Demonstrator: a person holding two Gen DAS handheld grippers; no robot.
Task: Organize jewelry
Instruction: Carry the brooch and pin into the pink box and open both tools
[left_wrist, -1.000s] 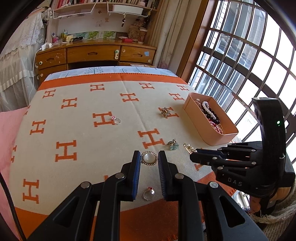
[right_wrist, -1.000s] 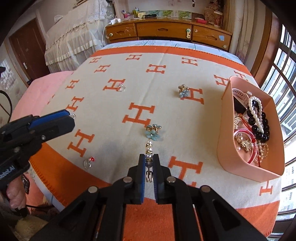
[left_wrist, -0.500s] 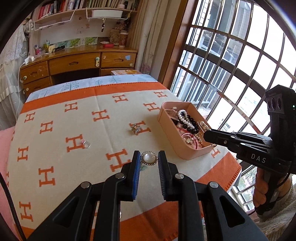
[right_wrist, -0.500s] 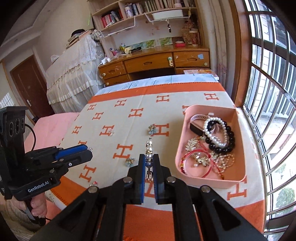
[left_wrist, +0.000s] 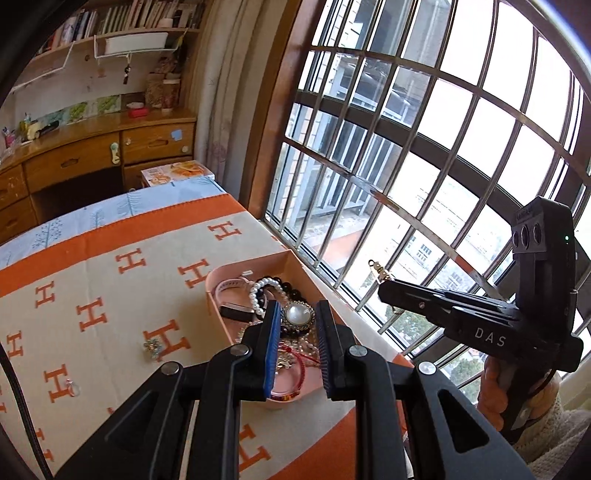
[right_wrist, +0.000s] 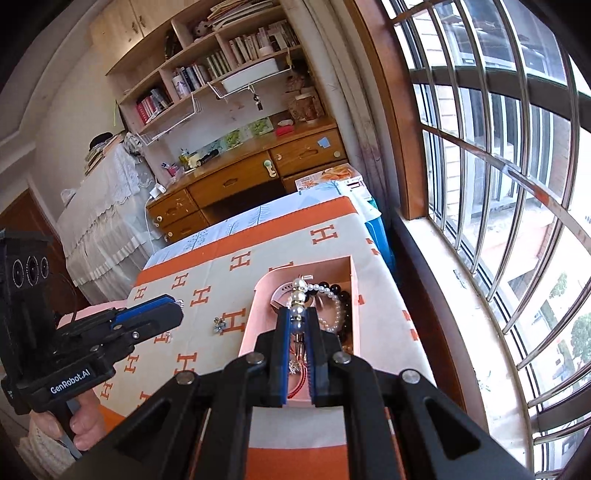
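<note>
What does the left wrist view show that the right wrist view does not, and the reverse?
Only the left wrist view: the round pearl brooch gripped by the left gripper, and a ring on the blanket.
Only the right wrist view: the pearl clip seen close between the right gripper pads.
Both: the pink tray with the pearl bracelet, and a flower piece.

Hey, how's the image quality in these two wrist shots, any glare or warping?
Left wrist view: window blown out white, bars bowed by fisheye, pearl brooch sharp. Right wrist view: evener light, window frame curved, pearl clip crisp, black vignette corners.
</note>
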